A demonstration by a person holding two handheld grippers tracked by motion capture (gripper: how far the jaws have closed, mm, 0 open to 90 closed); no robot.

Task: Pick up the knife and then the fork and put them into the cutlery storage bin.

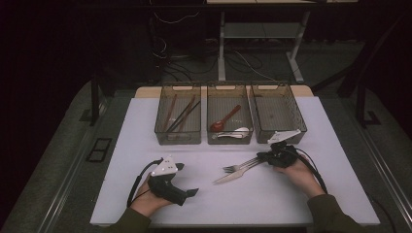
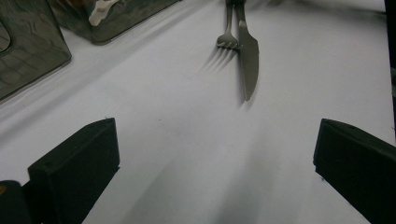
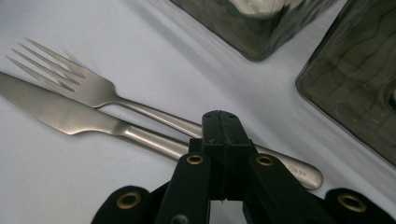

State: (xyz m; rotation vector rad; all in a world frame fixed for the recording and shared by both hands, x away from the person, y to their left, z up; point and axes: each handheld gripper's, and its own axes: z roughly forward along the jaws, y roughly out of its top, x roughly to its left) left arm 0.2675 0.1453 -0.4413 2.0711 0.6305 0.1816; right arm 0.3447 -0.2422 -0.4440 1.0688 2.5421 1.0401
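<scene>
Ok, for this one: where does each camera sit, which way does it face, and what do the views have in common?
High view: above the person's side, looking forward and down on the table and three bins; both forearms, left gripper, right gripper.
Left gripper view: on the left gripper, facing across the table between wide-open jaws toward the fork and knife.
Right gripper view: on the right gripper, jaws shut, low over the two handles.
Shared: all three show the fork and knife lying side by side.
</scene>
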